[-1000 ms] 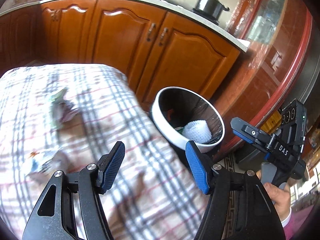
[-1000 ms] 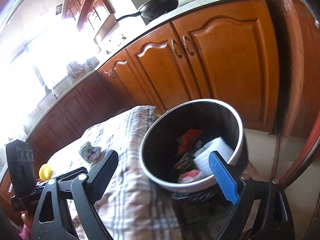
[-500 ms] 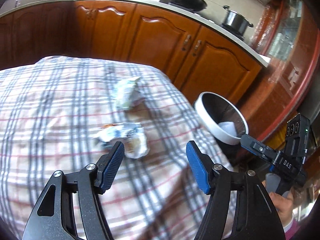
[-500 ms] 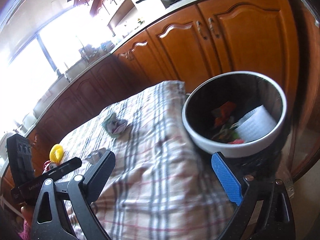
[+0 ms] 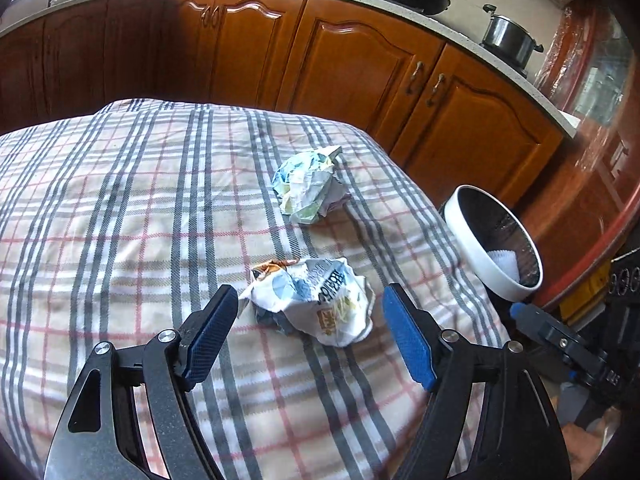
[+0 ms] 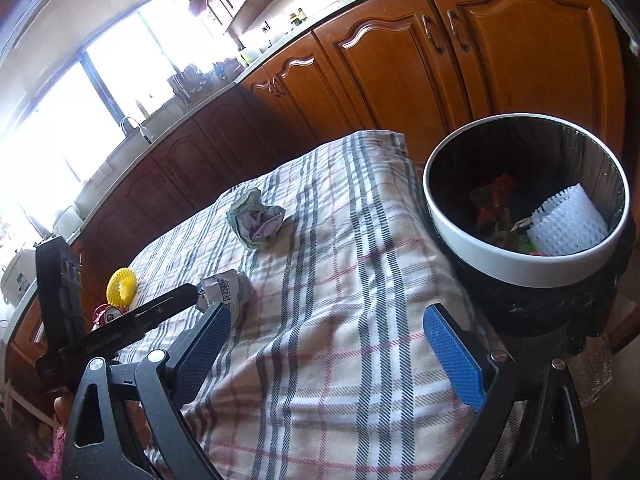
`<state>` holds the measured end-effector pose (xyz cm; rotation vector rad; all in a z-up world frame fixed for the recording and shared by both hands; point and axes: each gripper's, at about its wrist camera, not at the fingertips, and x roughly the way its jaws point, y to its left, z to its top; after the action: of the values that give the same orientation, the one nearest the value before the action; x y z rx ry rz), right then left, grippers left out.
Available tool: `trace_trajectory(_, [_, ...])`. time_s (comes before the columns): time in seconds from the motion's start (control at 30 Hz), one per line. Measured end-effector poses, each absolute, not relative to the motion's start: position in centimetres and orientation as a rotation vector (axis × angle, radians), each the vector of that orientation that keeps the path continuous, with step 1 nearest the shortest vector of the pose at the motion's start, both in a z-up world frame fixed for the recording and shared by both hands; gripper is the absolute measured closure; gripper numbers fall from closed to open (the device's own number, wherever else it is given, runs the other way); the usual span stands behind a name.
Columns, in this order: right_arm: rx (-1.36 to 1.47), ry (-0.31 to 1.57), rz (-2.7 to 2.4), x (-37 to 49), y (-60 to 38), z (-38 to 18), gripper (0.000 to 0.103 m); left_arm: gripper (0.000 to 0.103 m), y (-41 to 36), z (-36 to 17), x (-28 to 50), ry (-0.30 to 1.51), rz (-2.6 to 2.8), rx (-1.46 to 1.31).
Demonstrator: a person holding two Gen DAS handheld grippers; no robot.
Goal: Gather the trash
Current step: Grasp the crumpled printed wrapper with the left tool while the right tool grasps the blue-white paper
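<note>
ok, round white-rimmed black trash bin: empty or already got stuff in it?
Not empty. The white-rimmed black trash bin holds white foam netting plus red-orange scraps at the bottom, well below the rim.

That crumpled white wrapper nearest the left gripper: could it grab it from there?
Probably yes. The left gripper is open, the crumpled white wrapper lies just ahead between its fingers, and nothing on the plaid tablecloth blocks it.

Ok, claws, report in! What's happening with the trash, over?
Left claw open, lined up on crumpled wrapper. Right claw open, empty. Second wad farther back on the cloth; bin beside the table. Nothing in the way.
</note>
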<state>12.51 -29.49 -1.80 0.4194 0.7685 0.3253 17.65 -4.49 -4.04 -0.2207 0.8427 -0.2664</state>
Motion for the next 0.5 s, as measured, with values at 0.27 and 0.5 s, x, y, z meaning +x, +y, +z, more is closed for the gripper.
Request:
trace_trajectory(0.27, [0.424, 0.769, 0.335, 14.3, -28.7, -1.7, 0.005, 0.071, -3.8, -5.4, 18.7, 0.886, -0.327, -0.27])
trace_trajectory(0.5, [0.429, 0.783, 0.368, 16.6, -26.8, -2.3, 0.005, 0.102, -2.8, -4.5, 17.6, 0.859, -0.343, -0.263])
